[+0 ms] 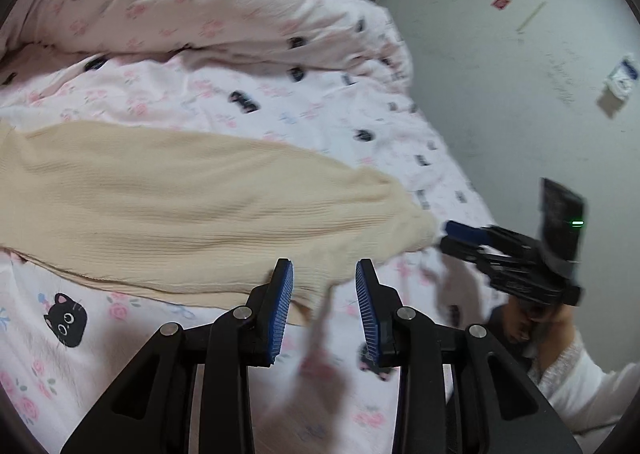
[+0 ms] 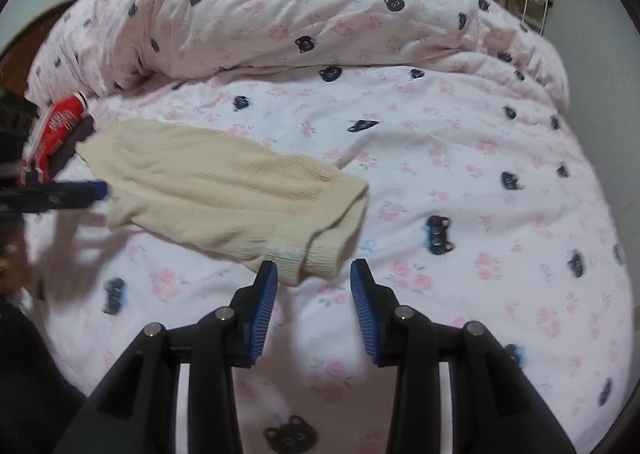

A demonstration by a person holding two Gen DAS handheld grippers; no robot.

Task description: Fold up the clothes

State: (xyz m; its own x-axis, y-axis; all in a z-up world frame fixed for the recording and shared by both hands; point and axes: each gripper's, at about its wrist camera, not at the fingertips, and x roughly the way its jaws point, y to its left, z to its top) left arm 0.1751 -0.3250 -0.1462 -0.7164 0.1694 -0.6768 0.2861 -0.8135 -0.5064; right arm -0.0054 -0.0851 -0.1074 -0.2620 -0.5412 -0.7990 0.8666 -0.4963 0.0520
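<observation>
One cream sweater [image 2: 224, 194] is lying flat on the bed [image 2: 460, 182]. Two grippers are hanging over it, left gripper [image 1: 324, 306] and right gripper [image 2: 313, 306], both spread apart and pinching nothing. One red cloth [image 2: 60, 122] is sitting beside the sweater.

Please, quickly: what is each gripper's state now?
Left gripper: open, holding nothing.
Right gripper: open, holding nothing; cream garment lies just ahead.
</observation>
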